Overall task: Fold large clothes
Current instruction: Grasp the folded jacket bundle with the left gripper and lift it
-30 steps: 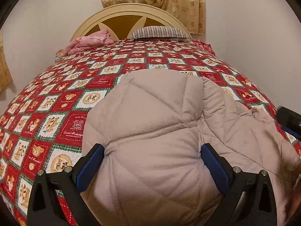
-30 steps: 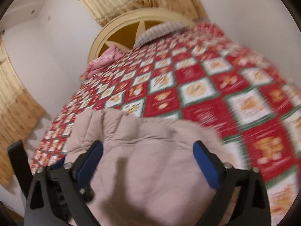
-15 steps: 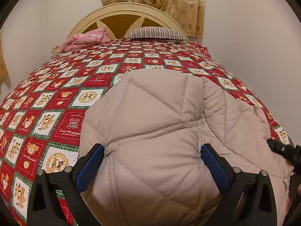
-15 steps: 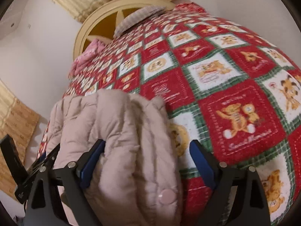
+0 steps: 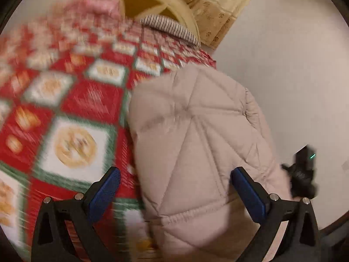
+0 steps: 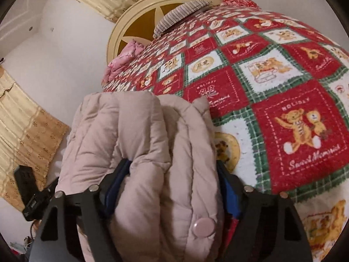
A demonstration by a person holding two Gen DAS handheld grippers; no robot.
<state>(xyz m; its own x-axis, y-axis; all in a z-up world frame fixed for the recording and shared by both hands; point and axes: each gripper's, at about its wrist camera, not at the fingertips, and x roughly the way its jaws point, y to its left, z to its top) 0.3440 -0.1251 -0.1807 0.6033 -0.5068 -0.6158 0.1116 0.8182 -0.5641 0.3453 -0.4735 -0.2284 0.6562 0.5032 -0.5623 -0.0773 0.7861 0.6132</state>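
A beige quilted puffer jacket [image 5: 196, 135] lies on the bed's red patchwork bedspread [image 5: 72, 113], near the bed's right edge. My left gripper [image 5: 174, 187] is open, its blue pads wide apart over the jacket's hem. In the right wrist view the jacket [image 6: 139, 135] is bunched in thick folds with a pink snap button [image 6: 204, 227] showing. My right gripper [image 6: 172, 187] is shut on that bunched edge, its pads pressed into the padding on both sides. The right gripper also shows in the left wrist view [image 5: 303, 174] at the jacket's right side.
The bedspread [image 6: 272, 83] covers the whole bed. A striped pillow [image 5: 170, 28], pink bedding [image 6: 124, 59] and a cream headboard [image 5: 152, 2] are at the far end. A white wall [image 5: 283, 76] runs along the bed's right side. Yellow curtains [image 6: 24, 126] hang behind.
My right gripper has closed on the bunched jacket edge. My left gripper has swung and tilted to the left, blurring its view, and stays open.
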